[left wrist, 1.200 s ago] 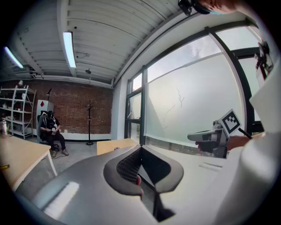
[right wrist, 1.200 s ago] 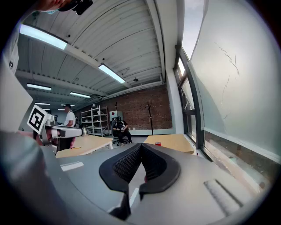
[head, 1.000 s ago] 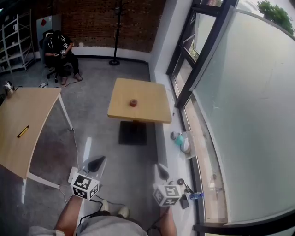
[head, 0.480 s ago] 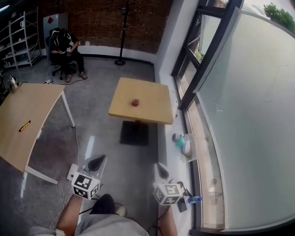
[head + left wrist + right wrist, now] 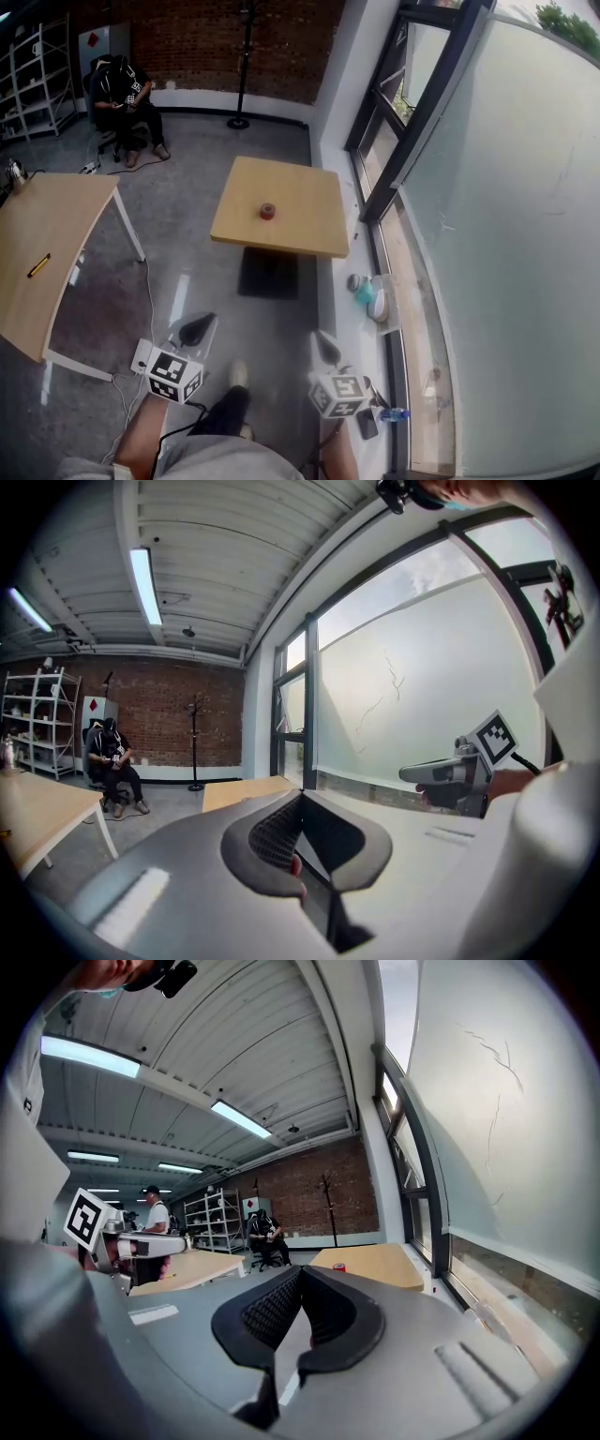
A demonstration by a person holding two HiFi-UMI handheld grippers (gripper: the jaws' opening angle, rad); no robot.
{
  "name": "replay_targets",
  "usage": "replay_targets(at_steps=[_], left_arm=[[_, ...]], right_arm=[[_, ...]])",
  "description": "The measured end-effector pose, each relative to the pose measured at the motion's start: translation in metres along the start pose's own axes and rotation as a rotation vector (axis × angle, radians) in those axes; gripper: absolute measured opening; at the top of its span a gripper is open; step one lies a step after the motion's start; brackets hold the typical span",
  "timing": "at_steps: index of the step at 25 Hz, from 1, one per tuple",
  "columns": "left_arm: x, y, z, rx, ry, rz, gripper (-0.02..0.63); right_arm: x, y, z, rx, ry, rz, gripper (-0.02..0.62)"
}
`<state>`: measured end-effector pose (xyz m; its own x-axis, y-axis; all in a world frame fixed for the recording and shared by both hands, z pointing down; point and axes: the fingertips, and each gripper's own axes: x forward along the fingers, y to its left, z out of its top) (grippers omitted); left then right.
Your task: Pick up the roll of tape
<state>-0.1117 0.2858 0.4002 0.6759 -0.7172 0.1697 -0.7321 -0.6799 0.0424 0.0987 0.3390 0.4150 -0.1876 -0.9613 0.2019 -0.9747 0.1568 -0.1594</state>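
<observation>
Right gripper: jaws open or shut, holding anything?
Shut and empty. In its own view the right gripper has its jaws meeting at the tips, nothing between; the roll of tape sits on the far table.

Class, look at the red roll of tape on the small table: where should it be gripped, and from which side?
The roll of tape seems to lie flat, alone on the table. Probably come from above and pinch across its outer rim; nothing crowds it.
</observation>
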Motion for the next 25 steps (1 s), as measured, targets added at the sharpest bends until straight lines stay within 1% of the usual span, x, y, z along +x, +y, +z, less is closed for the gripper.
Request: replay_targets(at_steps=[3, 7, 10, 15, 25], left_arm=[[0.033, 0.008, 0.003, 0.000, 0.005, -0.013, -0.002], [0.075, 0.026, 0.007, 0.006, 0.025, -0.020, -0.002], [0.106, 0.044, 0.012, 0.013, 0.040, -0.017, -0.002], [0.154, 0.075, 0.022, -0.002, 0.050, 0.000, -0.002], [0.217, 0.132, 0.018, -0.033, 0.075, 0.021, -0.002]], right_arm=[[0.024, -0.020, 0.000, 0.009, 0.004, -0.007, 0.014], [0.068, -0.039, 0.009, 0.019, 0.012, 0.004, 0.014], [0.100, -0.055, 0.018, 0.026, 0.023, 0.007, 0.014], [0.154, -0.079, 0.034, 0.040, 0.030, 0.011, 0.014], [0.246, -0.088, 0.041, 0.035, 0.077, 0.053, 0.014]])
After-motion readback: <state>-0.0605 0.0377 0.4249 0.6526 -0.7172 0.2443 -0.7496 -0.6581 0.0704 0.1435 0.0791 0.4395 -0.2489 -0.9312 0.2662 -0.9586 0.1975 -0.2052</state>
